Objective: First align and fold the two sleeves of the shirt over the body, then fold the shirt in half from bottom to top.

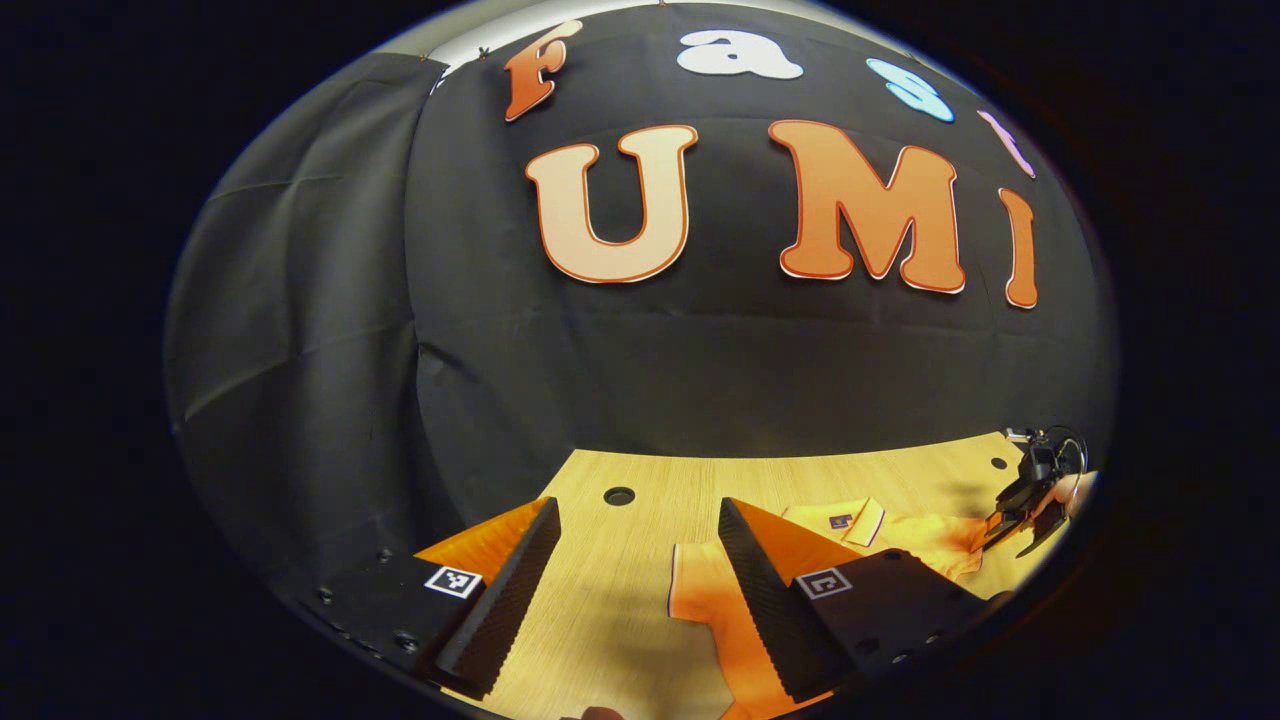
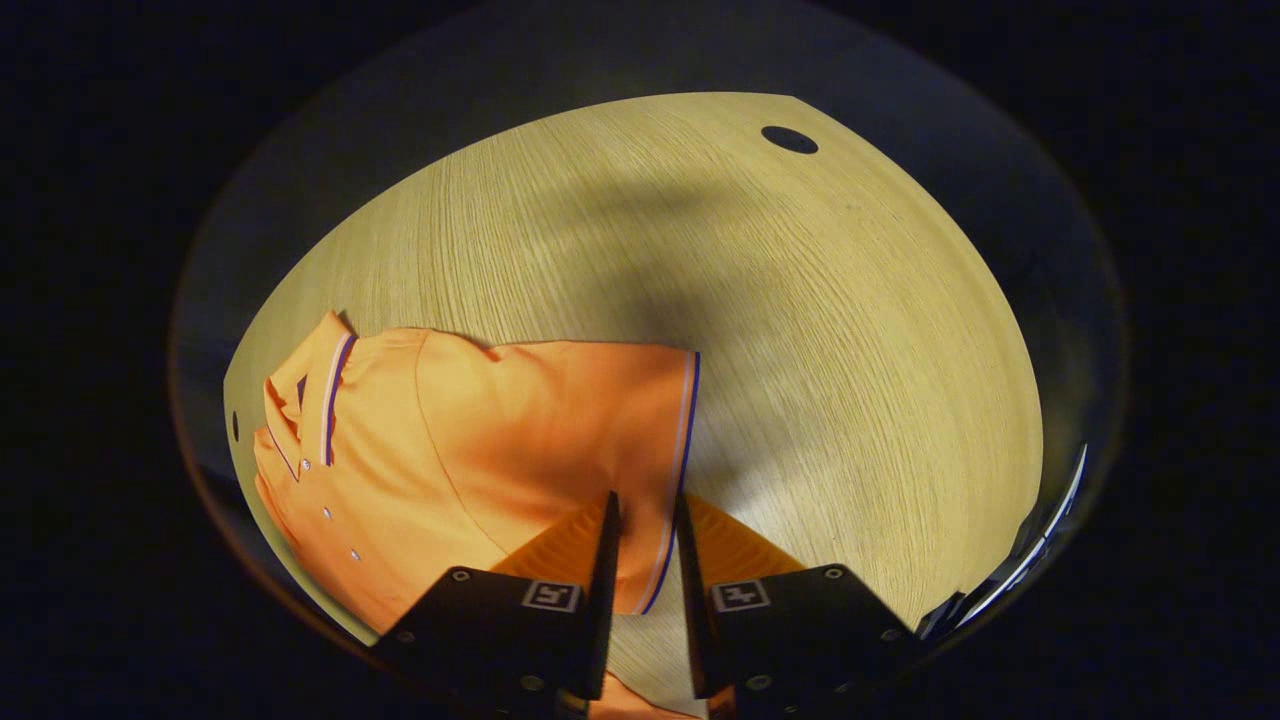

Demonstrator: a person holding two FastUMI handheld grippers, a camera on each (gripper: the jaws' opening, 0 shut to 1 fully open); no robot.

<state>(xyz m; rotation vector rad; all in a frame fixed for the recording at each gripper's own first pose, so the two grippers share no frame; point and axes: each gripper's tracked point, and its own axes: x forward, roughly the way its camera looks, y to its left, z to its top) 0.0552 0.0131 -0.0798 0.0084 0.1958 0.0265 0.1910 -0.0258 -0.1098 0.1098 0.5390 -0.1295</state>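
An orange polo shirt (image 2: pixel 470 440) lies flat on the wooden table (image 2: pixel 800 330), its striped collar (image 2: pixel 325 400) to the left in the right gripper view. My right gripper (image 2: pixel 646 497) hovers low over one sleeve; its jaws stand a narrow gap apart with the striped cuff (image 2: pixel 672 480) lying in the gap, flat on the table. In the left gripper view the other sleeve (image 1: pixel 700 600) lies beside the right finger of my left gripper (image 1: pixel 636 502), which is wide open over bare wood. The shirt (image 1: pixel 920 535) stretches off to the right, where the right gripper (image 1: pixel 1020 520) reaches down onto it.
The table has round holes (image 1: pixel 619 495) (image 2: pixel 789 139) near its far edge. The black booth cloth (image 1: pixel 400 380) hangs close behind the table. Bare wood (image 1: pixel 600 620) spreads around the shirt on both sides.
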